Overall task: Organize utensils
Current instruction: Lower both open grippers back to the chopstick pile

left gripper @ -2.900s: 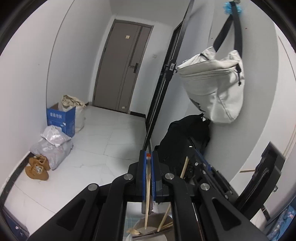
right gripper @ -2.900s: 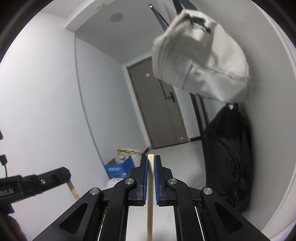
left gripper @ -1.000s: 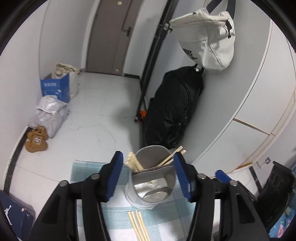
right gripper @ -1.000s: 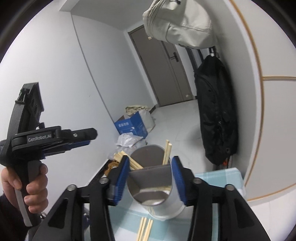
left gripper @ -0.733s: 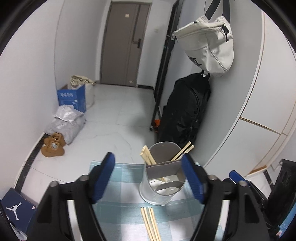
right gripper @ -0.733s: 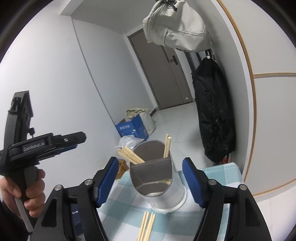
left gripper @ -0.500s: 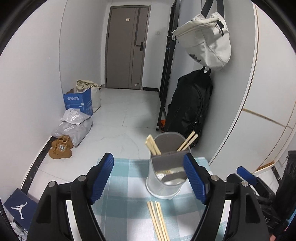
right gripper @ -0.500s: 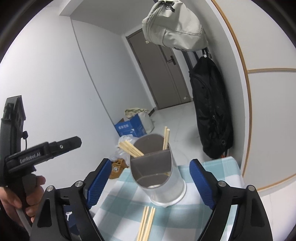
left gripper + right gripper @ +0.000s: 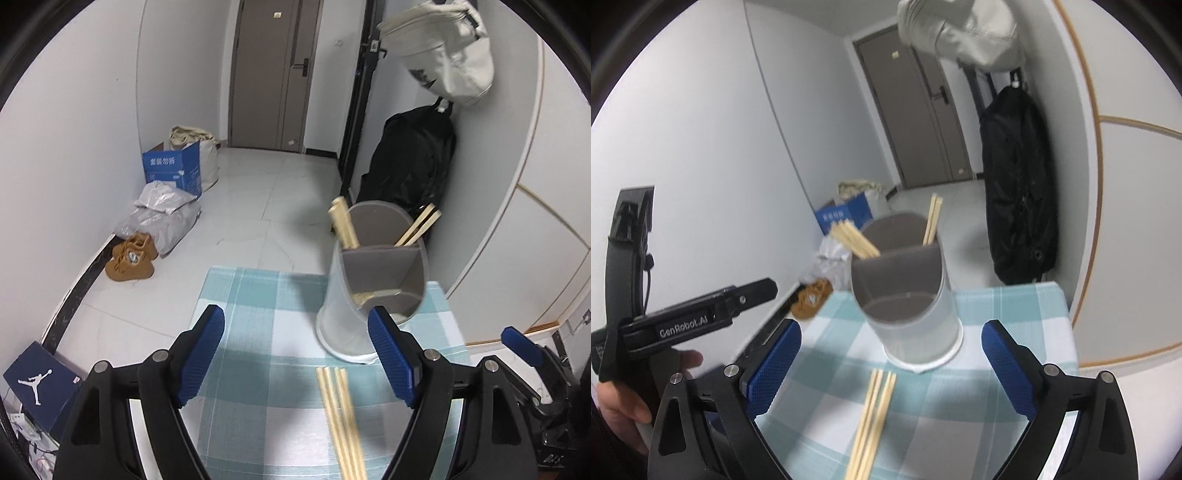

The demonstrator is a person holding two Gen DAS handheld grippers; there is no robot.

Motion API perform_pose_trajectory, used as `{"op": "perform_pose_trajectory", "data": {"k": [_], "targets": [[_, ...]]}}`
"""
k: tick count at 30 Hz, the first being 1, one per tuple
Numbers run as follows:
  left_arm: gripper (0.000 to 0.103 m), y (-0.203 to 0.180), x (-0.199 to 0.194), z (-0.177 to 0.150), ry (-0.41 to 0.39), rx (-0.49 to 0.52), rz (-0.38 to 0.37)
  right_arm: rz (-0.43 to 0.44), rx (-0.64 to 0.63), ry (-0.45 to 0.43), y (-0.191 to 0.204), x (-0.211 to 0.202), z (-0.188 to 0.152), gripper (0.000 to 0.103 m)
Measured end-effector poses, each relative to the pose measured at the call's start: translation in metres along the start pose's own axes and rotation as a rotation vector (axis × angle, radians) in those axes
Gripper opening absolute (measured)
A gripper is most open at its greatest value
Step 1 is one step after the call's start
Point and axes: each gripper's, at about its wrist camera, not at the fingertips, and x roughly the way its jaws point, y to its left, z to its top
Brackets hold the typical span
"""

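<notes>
**Both grippers empty above the chopsticks**

My left gripper (image 9: 297, 354) and right gripper (image 9: 892, 363) have just been opening, nothing between them. Pale wooden chopsticks (image 9: 873, 413) lie on the checked teal cloth (image 9: 1004, 310), near the grey divided plastic holder (image 9: 908, 295).

The loose chopsticks (image 9: 871, 417) on the checked cloth (image 9: 1004, 398) are blurred and run off the bottom edge in both views; the holder (image 9: 373, 291) hides its chopsticks' (image 9: 343, 227) lower ends
</notes>
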Motion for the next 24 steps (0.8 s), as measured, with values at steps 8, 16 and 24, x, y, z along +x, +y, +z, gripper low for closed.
{"op": "perform_pose_trajectory", "data": {"k": [8,16,24], "targets": [[0.076,0.024,0.031,-0.014,0.099,-0.072,0.033,-0.049,-0.019,0.16,0.001,0.039,-0.015,0.097],[0.076,0.042,0.052,-0.016,0.185,-0.099,0.07,-0.04,-0.023,0.395,0.0,0.094,-0.037,0.05],[0.076,0.054,0.058,-0.017,0.221,-0.108,0.091,-0.036,-0.048,0.529,0.001,0.133,-0.052,0.021]]}}
